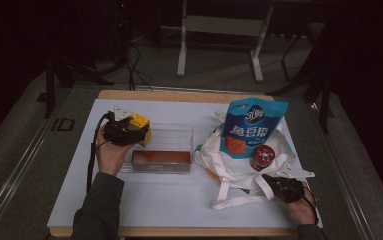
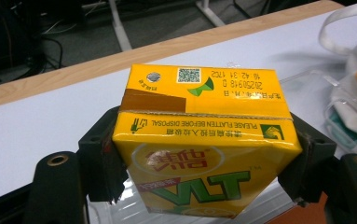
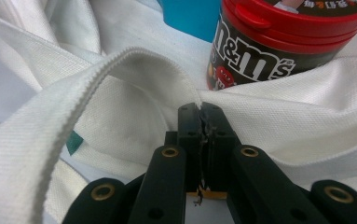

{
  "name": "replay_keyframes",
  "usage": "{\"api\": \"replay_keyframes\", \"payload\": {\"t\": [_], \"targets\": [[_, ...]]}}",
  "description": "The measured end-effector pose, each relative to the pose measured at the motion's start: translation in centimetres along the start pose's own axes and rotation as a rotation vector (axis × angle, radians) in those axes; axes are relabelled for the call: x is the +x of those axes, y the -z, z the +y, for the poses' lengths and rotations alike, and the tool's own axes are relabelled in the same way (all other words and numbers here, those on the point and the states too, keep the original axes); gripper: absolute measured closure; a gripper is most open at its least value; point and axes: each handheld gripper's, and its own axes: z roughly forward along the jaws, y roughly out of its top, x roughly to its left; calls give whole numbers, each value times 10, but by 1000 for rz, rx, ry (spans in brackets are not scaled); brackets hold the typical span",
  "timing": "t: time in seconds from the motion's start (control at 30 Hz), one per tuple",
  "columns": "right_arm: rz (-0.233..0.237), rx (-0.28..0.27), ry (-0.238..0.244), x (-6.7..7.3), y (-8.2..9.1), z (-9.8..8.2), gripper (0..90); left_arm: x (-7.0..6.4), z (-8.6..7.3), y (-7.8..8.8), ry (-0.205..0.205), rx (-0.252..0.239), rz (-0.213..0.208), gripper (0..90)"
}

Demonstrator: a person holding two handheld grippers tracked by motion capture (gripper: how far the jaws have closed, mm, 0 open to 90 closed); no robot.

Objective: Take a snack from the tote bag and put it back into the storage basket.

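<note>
While the left tongs (image 2: pixel 204 163) clamp a yellow drink carton (image 2: pixel 204 140) above the clear tray (image 1: pixel 179 132) on the worktop (image 1: pixel 154 200), the right tongs (image 3: pixel 203 123) pinch shut on the white tote bag (image 3: pixel 283 121) beside the candy jar (image 3: pixel 278 37).

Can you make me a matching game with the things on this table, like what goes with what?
Things:
1. yellow drink carton
2. red-lidded candy jar
3. blue snack pouch
4. clear plastic box

Where or how:
A. leaning upright at the back of the white tote bag
B. on the table mat, holding a brown block
C. clamped between the left gripper jaws
D. lying on the bag in front of the pouch

Pairs: 1-C, 2-D, 3-A, 4-B
</note>
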Motion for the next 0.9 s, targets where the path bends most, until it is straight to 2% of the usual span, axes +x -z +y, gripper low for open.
{"api": "replay_keyframes", "payload": {"t": [0.27,0.4,0.63,0.9], "targets": [[-1,-1,-1,0,0,0,873,10,-13,-3,32,28,31,283],[-1,-2,-3,0,0,0,873,11,-18,-4,27,39,56,283],[-2,-4,-5,0,0,0,872,13,-27,-7,33,62,70,282],[-2,-4,-6,0,0,0,872,13,-36,-10,37,78,67,282]]}}
